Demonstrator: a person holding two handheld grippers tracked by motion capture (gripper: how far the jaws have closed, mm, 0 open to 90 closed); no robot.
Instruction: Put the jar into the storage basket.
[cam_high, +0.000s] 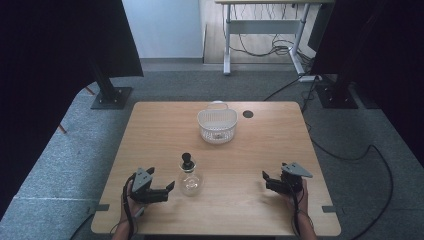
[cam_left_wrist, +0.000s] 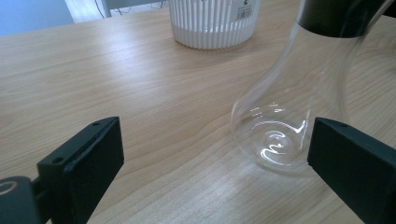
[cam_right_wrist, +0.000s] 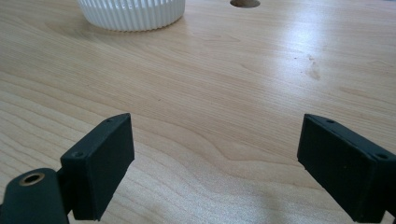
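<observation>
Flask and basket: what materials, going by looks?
Flask: clear glass by the look, smooth and glossy; the wood grain shows through it and bright highlights curl on its bulb. Its stopper is black, material unclear. Basket: white ribbed plastic, probably, with thin moulded slats and a matte finish.

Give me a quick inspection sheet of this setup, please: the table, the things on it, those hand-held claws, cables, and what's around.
Surface: wooden table, round cable hole near the far edge.
Job's things: clear glass flask with black stopper, upright; white slatted basket farther back.
Clutter: nothing seen.
Grippers: left gripper open beside the flask, its jaws apart, not gripping; right gripper open over bare wood.
Cables: a cable trails from the left gripper; black leads on the floor.
Surroundings: grey carpet, black curtains, a desk frame behind.
</observation>
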